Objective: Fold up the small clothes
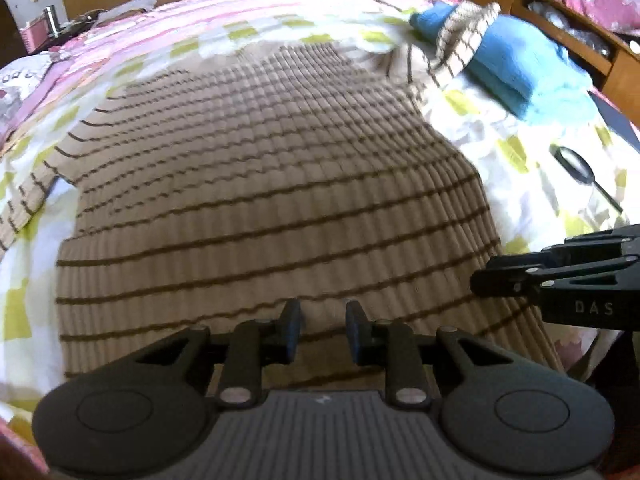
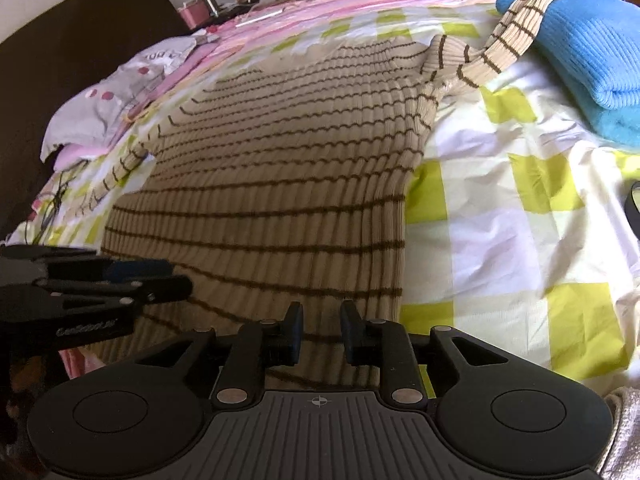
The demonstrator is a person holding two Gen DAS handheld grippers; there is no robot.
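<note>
Left gripper [image 1: 323, 330] at bottom centre of its frame, jaws narrowly apart, nothing between them, over the near hem of the tan striped sweater [image 1: 260, 184]. Right gripper [image 2: 320, 332] likewise narrowly parted and empty, above the sweater's lower right corner. Sweater spread flat on the checked bedsheet [image 2: 500, 208], filling mid-frame; one sleeve runs to upper right onto a folded blue garment [image 2: 588, 56].

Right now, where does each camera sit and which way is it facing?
Left wrist: on the left tool, angled down over the striped sweater; the right tool enters at its right edge.
Right wrist: on the right tool, over the sweater's right edge; the left tool enters at left.
Shared: sweater, blue folded cloth, checked bedsheet.
</note>
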